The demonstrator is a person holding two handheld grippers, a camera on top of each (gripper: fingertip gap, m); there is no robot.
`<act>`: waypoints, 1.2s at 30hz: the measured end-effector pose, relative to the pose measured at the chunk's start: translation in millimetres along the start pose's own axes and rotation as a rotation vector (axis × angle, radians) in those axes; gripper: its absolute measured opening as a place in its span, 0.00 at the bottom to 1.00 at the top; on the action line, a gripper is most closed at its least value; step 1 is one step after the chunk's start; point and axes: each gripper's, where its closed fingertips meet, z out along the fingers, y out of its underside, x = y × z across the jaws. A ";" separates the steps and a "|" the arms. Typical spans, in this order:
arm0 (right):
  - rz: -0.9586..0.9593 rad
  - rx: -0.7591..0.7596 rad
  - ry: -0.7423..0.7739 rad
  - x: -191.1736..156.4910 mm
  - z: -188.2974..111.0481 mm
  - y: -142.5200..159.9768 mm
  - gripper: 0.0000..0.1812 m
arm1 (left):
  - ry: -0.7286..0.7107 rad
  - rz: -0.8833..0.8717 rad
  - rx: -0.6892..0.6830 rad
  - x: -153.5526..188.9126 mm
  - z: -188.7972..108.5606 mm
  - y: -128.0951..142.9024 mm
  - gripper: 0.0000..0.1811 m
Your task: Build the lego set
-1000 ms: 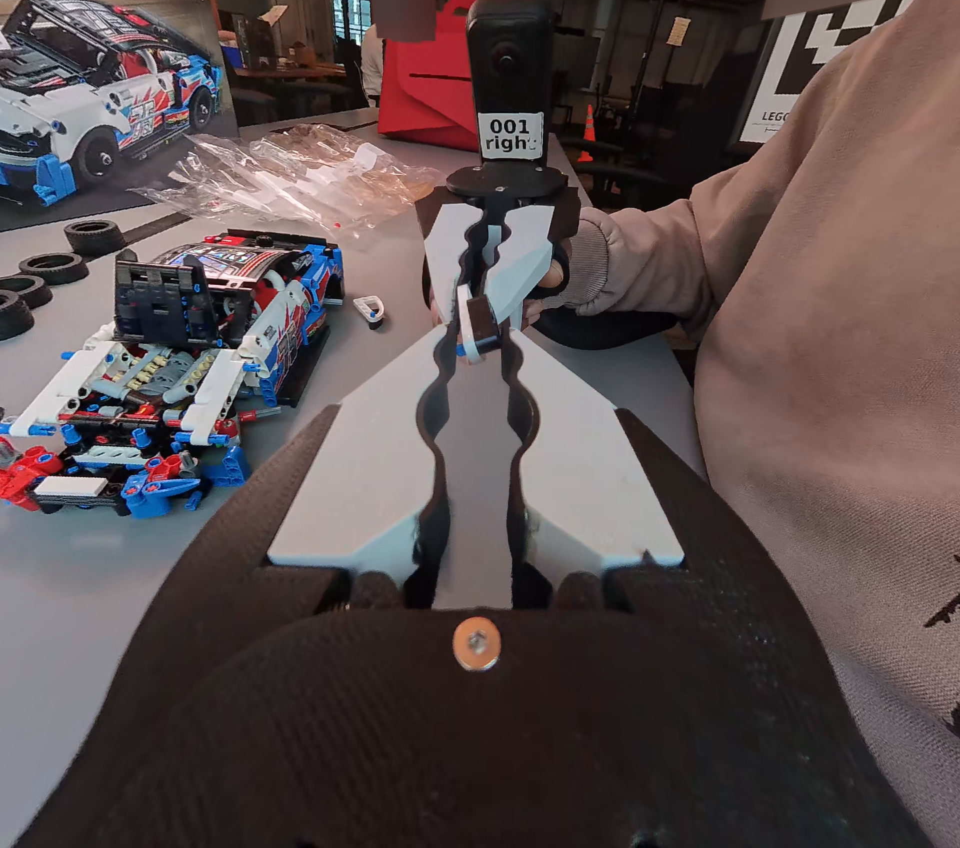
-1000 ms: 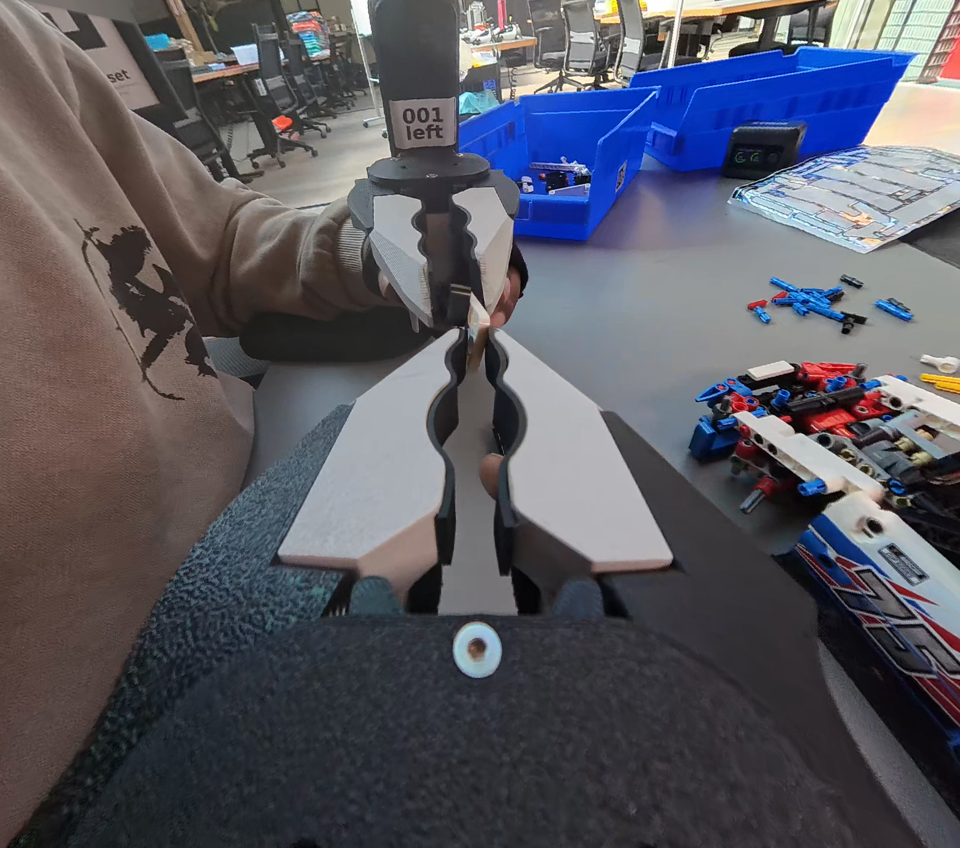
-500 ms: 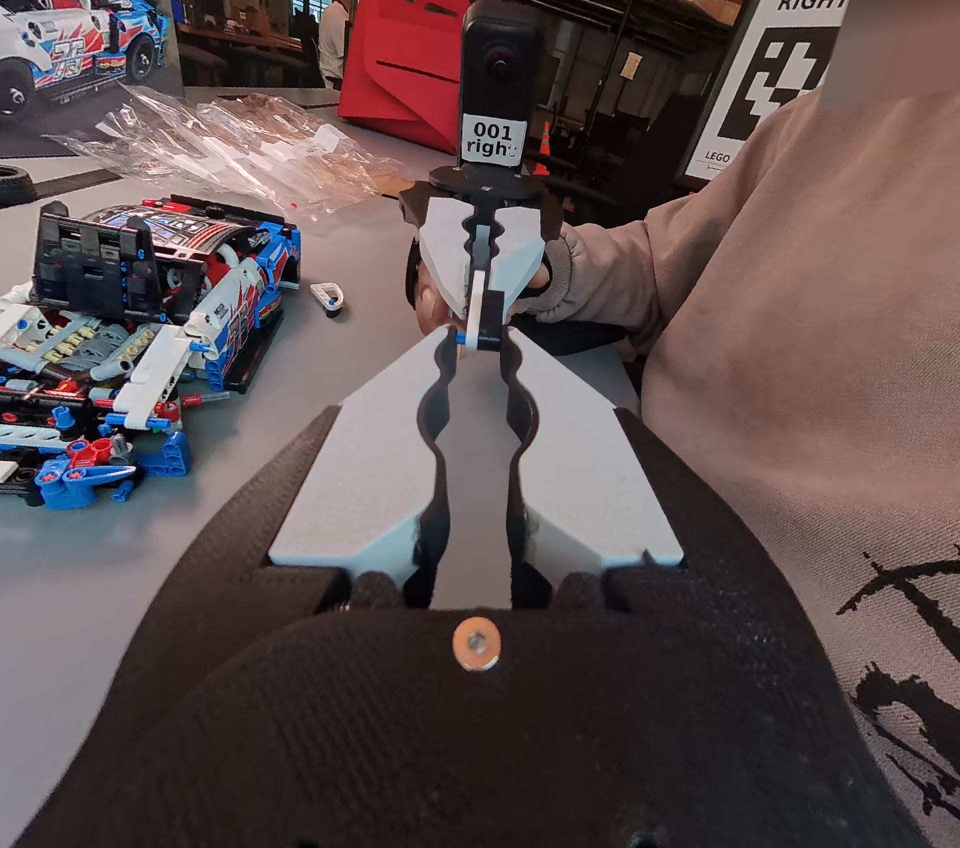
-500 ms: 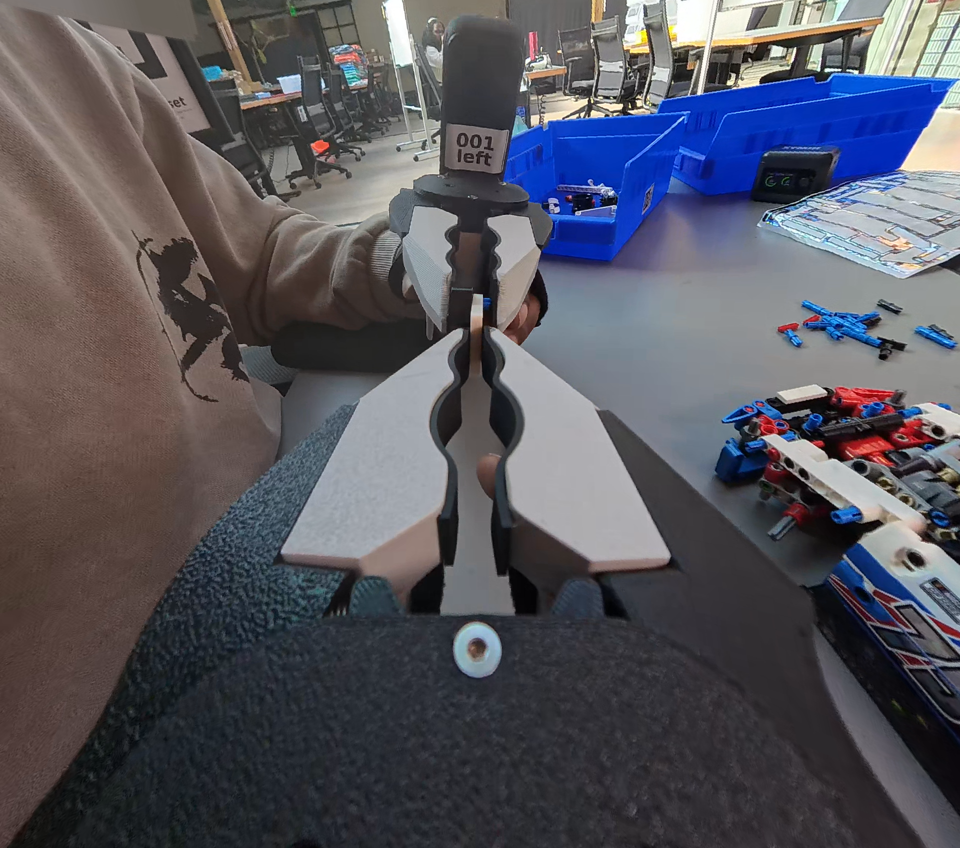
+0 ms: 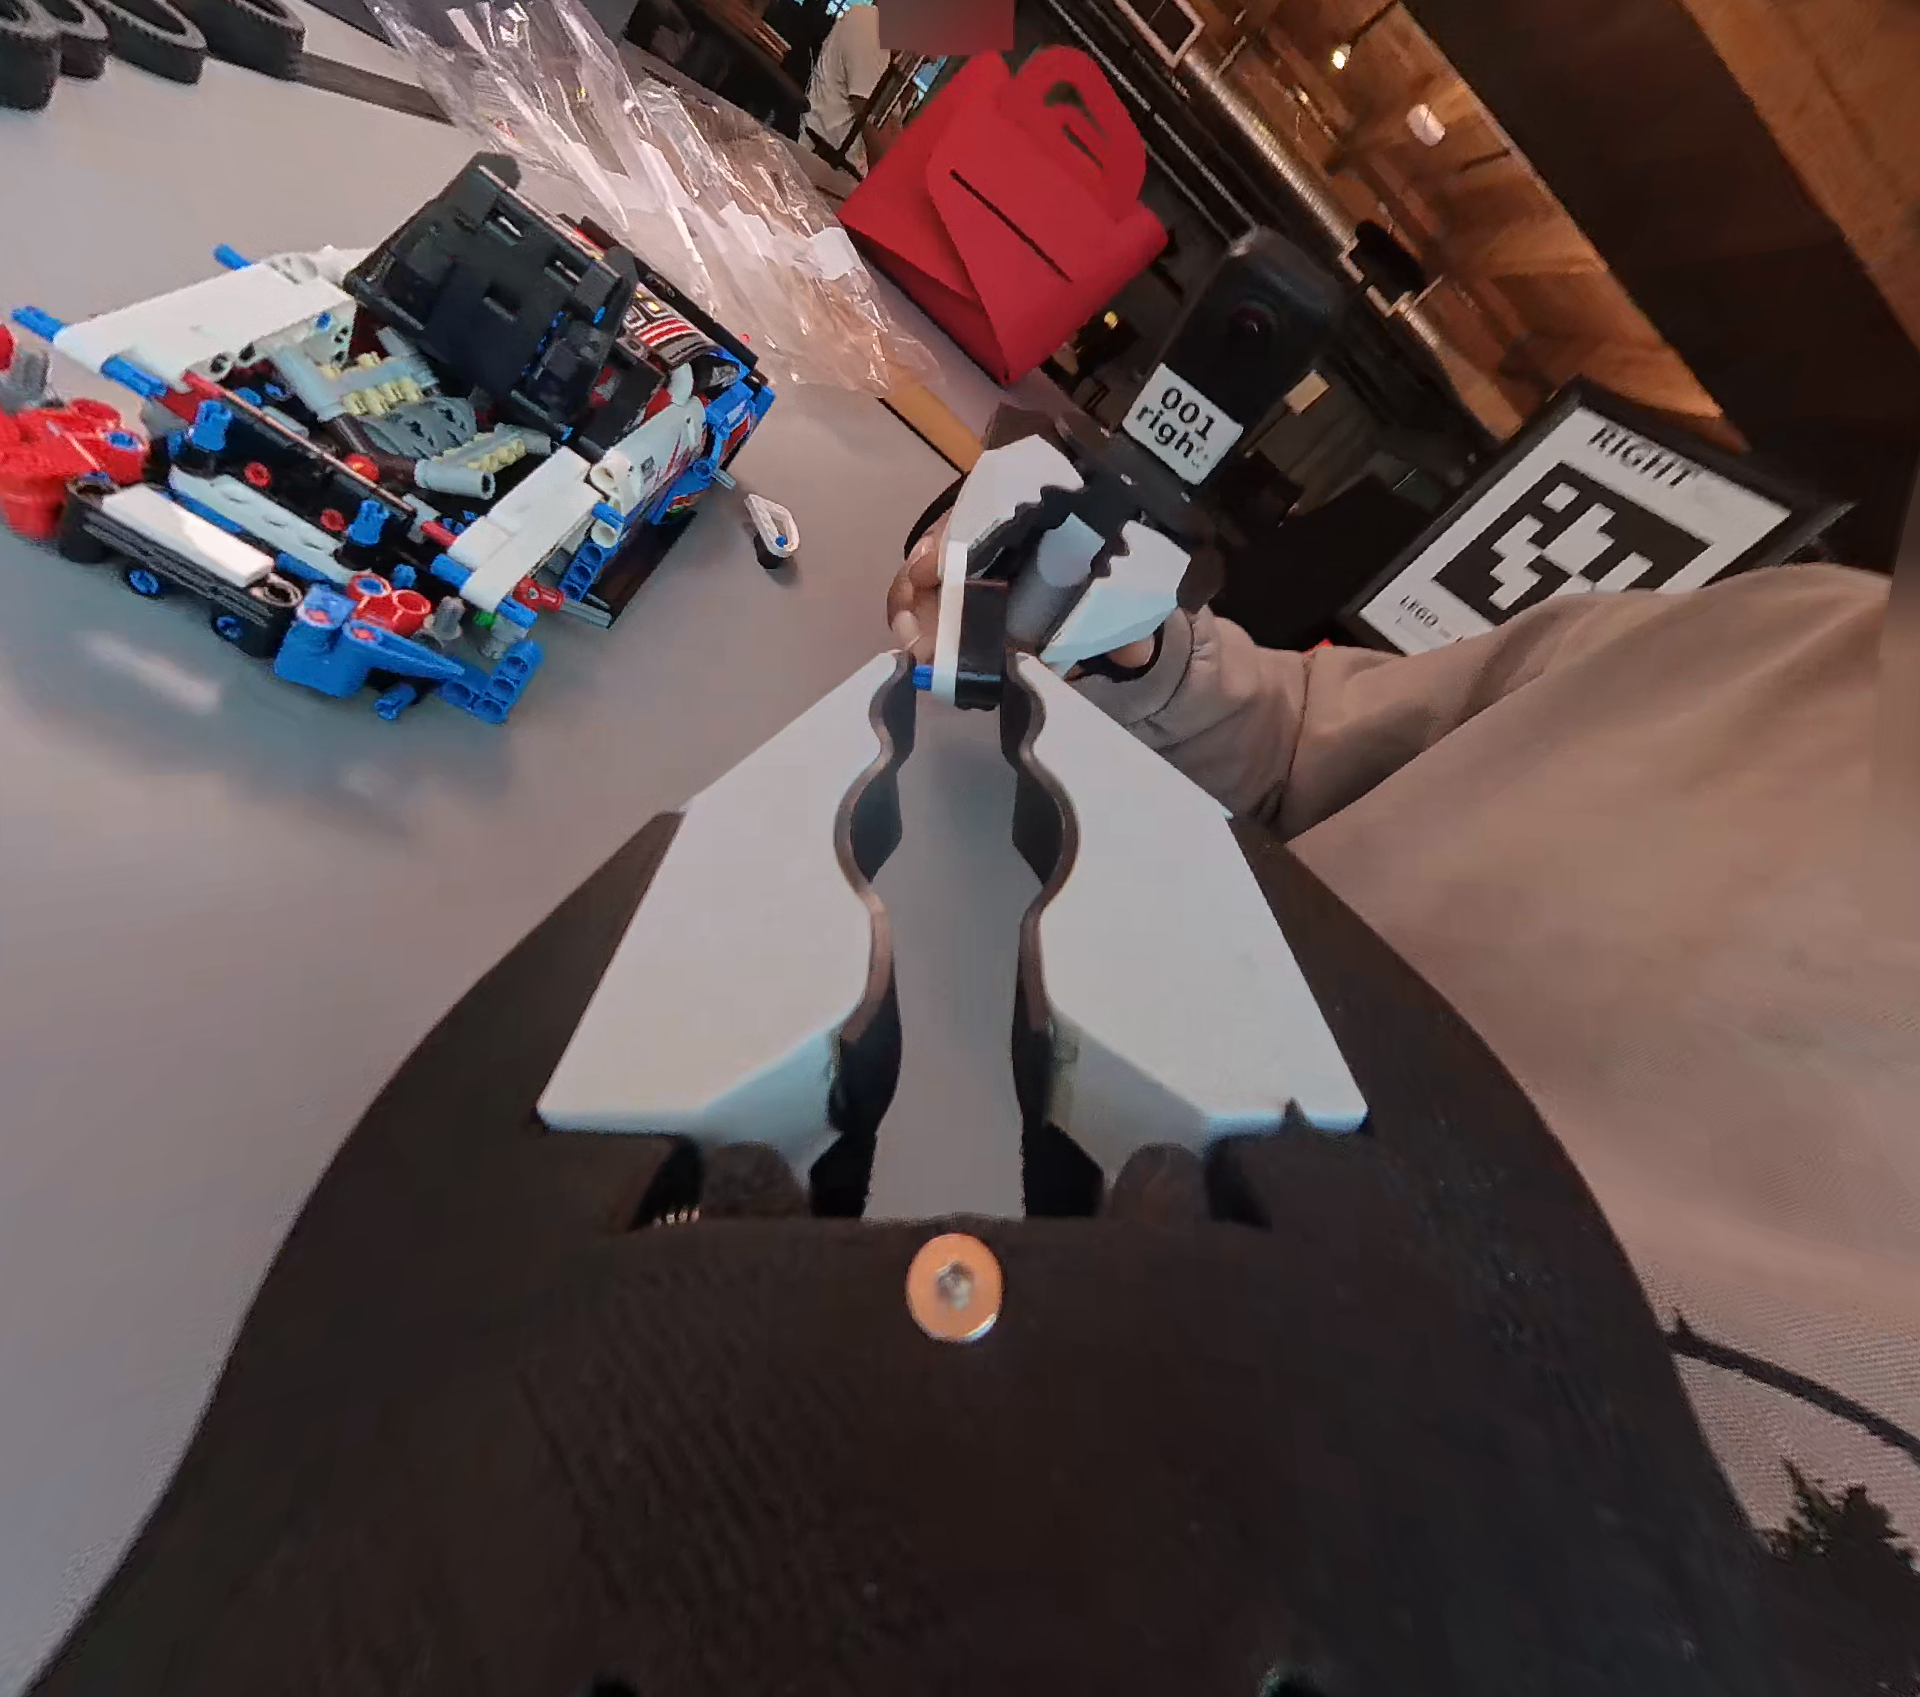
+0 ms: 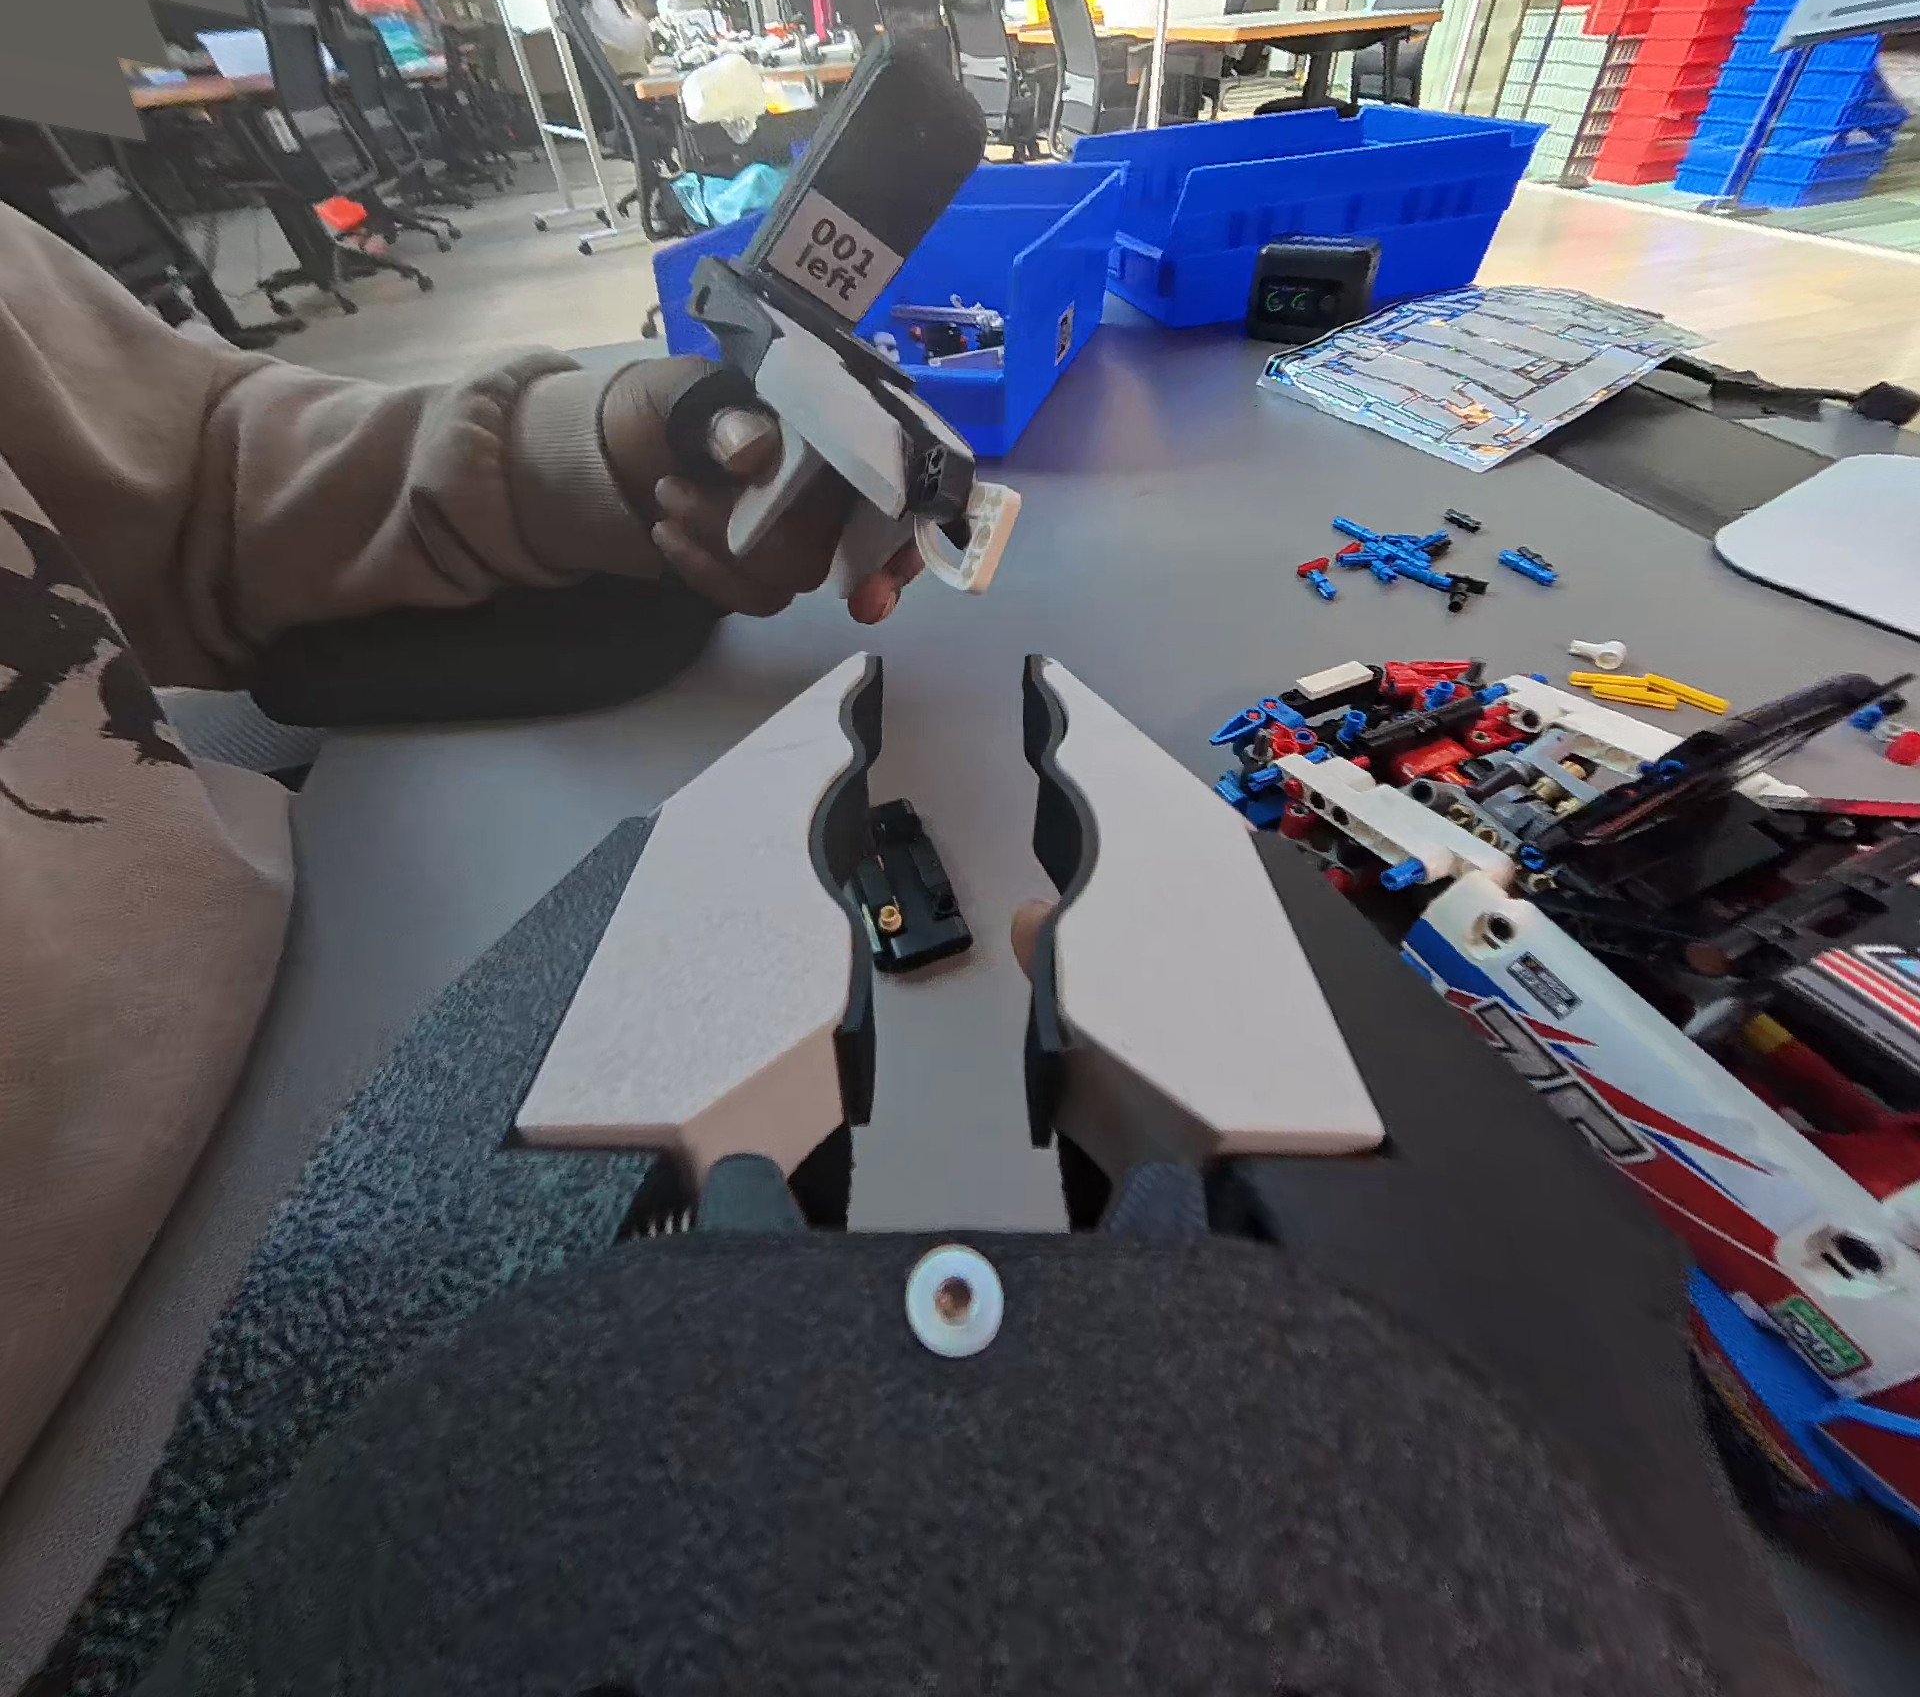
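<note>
On the grey desk (image 6: 1143, 567) at the person's edge, the left claw (image 6: 940, 504) pinches a white-and-black piece (image 6: 977, 541) that looks light, stiff and slippery and is best gripped on its flats, while the right claw (image 6: 954, 681) gapes wide over a black part (image 6: 914, 889).

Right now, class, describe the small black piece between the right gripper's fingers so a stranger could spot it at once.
Start at the half-built red, white and blue car on the grey table. Left of it in the right wrist view, the open right gripper frames a small black piece on the tabletop. Unlike the loose blue pieces beyond, it is black with a tan stud.
</note>
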 end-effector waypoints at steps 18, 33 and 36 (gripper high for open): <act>-0.418 -0.112 0.130 1.8 18.1 8.1 0.19 | 0.139 -0.352 0.031 -5.2 2.6 6.4 0.07; -0.557 -0.091 0.112 -9.0 22.5 3.1 0.13 | 0.197 -0.347 -0.041 7.2 11.2 18.7 0.07; -0.565 -0.101 0.102 -10.9 22.1 4.4 0.13 | 0.189 -0.326 -0.052 7.9 10.6 19.7 0.07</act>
